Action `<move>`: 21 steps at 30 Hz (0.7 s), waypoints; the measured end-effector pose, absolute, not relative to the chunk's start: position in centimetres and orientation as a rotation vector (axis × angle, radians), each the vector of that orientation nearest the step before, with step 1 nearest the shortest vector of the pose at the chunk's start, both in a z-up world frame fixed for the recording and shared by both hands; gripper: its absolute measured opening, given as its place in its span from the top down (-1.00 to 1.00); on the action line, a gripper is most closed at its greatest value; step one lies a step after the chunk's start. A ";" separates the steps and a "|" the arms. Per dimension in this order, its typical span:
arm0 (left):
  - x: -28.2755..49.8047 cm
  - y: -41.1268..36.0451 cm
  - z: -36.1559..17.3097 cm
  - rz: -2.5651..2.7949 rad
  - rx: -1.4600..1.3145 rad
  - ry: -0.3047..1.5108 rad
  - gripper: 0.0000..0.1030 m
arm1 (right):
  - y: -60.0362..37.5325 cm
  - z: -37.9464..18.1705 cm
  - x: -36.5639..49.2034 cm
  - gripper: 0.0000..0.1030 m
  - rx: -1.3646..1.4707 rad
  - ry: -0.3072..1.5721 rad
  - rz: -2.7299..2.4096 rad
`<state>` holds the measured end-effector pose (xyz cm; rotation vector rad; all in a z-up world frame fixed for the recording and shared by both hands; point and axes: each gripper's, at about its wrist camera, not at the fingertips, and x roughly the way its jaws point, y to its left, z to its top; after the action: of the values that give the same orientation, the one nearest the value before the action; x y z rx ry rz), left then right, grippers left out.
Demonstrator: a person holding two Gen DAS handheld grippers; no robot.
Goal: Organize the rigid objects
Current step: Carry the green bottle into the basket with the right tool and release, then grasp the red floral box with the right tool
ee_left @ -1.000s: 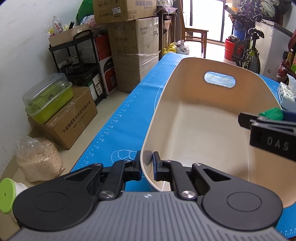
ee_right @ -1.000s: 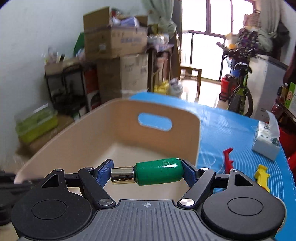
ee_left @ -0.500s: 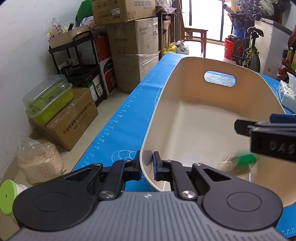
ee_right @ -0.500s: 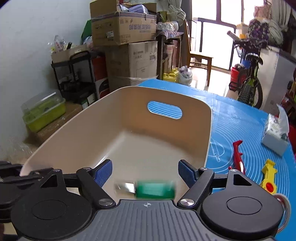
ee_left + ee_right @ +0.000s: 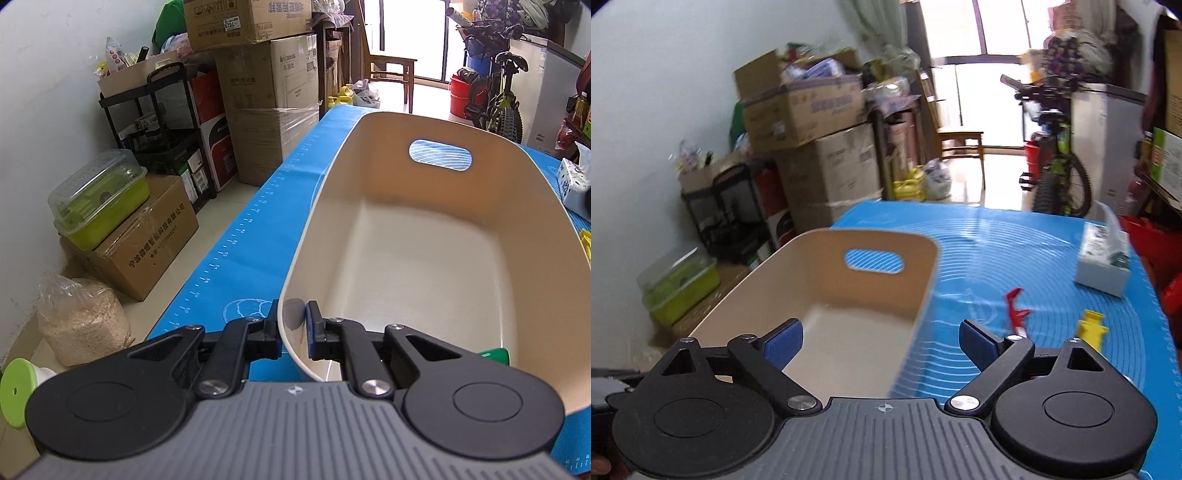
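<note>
A beige plastic bin [image 5: 424, 258] with a handle slot stands on the blue mat [image 5: 258, 229]. My left gripper [image 5: 292, 328] is shut on the bin's near rim, one finger outside the wall and one inside. A green-handled object [image 5: 495, 356] lies on the bin floor at the near right, mostly hidden behind my gripper body. My right gripper [image 5: 881, 341] is open and empty, raised above the bin's near right wall [image 5: 916, 314]. A red clip [image 5: 1015, 306] and a yellow piece [image 5: 1091, 328] lie on the mat right of the bin.
A white tissue pack [image 5: 1102, 258] sits at the mat's far right. Left of the table are stacked cardboard boxes [image 5: 266, 96], a black rack [image 5: 159, 136], a green lidded container [image 5: 99, 206] and a bag of grain [image 5: 81, 325]. A bicycle [image 5: 1056, 166] stands beyond the table.
My right gripper opened and dropped the green-handled object into the bin, then lifted and swung right. My left gripper kept its hold on the bin rim.
</note>
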<state>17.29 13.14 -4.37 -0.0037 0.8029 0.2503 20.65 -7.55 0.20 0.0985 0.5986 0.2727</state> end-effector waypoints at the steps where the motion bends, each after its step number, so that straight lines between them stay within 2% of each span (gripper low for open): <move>1: 17.3 13.1 -4.4 0.254 0.001 0.802 0.71 | -8.3 0.3 20.4 -0.80 0.113 0.594 0.256; 13: 17.3 13.0 -4.3 0.264 0.016 0.800 0.69 | -17.3 -4.5 20.4 -0.84 0.249 0.711 0.067; 21: 17.2 12.6 -4.4 0.271 0.020 0.800 0.68 | -17.5 -7.9 21.2 -0.72 0.287 0.829 0.073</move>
<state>17.19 12.64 -4.37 0.0204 0.8000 0.2714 21.17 -17.47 -7.92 0.2874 0.8286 0.0725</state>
